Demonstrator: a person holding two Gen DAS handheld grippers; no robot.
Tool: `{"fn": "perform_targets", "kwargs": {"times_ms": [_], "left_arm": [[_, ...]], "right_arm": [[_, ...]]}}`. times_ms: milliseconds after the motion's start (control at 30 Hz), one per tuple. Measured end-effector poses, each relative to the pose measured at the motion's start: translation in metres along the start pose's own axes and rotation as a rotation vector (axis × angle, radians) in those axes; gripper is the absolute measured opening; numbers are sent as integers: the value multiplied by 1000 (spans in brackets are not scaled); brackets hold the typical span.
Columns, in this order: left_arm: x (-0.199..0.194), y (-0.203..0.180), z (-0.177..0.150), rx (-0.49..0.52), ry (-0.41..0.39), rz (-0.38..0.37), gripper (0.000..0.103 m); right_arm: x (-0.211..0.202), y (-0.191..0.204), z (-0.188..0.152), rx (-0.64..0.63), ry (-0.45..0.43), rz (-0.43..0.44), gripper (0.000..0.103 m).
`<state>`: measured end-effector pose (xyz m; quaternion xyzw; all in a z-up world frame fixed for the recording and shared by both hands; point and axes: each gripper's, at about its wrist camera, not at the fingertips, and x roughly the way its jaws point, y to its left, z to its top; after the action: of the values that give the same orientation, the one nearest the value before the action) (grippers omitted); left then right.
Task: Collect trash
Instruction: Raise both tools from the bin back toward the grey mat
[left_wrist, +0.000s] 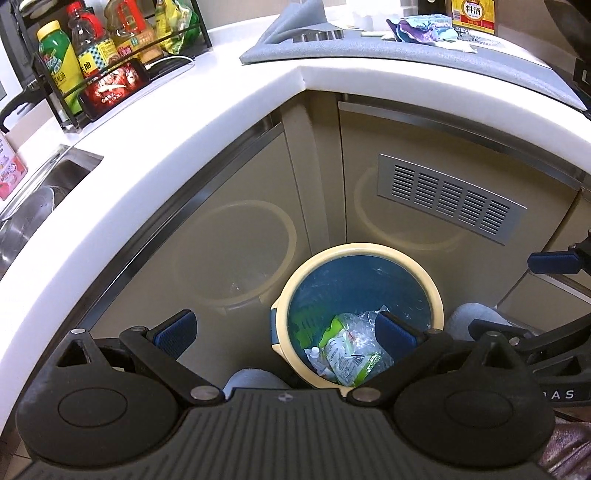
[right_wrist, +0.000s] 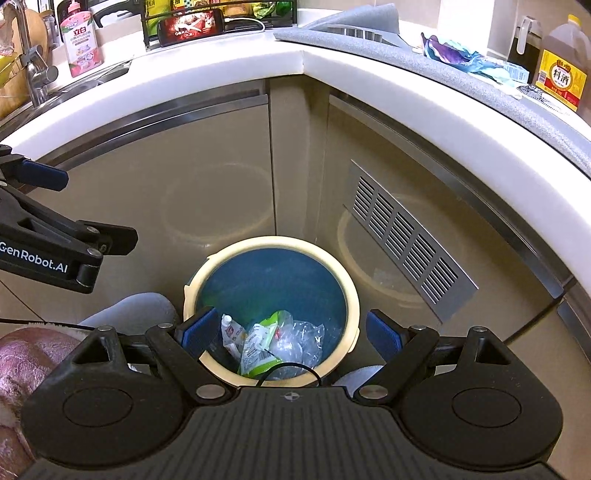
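A round trash bin (left_wrist: 437, 295) with a cream rim and blue liner stands on the floor in the cabinet corner; it also shows in the right wrist view (right_wrist: 352, 295). Inside lie a green-and-white wrapper (left_wrist: 347, 350), clear plastic and a small white bottle (right_wrist: 229, 326). My left gripper (left_wrist: 284, 332) is open and empty above the bin's left side. My right gripper (right_wrist: 291, 332) is open and empty over the bin. Crumpled purple and blue wrappers (left_wrist: 421, 27) lie on the grey counter mat, also in the right wrist view (right_wrist: 458, 55).
White counter edge (left_wrist: 184, 147) curves above the bin. A rack of sauce bottles (left_wrist: 92, 55) and a phone (left_wrist: 114, 90) stand at back left, a sink (left_wrist: 37, 199) at left. A cooking wine bottle (right_wrist: 561, 77) stands at right. A vent grille (left_wrist: 450, 199) is on the cabinet door.
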<state>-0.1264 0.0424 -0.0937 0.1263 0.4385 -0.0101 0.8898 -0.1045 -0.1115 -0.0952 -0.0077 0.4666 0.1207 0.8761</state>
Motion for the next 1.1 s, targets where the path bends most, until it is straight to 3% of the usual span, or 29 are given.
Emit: {"fn": "perform_targets", "kwargs": {"times_ms": [867, 1100], "left_arm": [[16, 9, -2, -22, 43, 0, 103], [14, 20, 9, -41, 30, 2, 103]], "right_arm": [[22, -1, -3, -5, 61, 18, 89], [16, -10, 11, -1, 0, 3, 89]]}}
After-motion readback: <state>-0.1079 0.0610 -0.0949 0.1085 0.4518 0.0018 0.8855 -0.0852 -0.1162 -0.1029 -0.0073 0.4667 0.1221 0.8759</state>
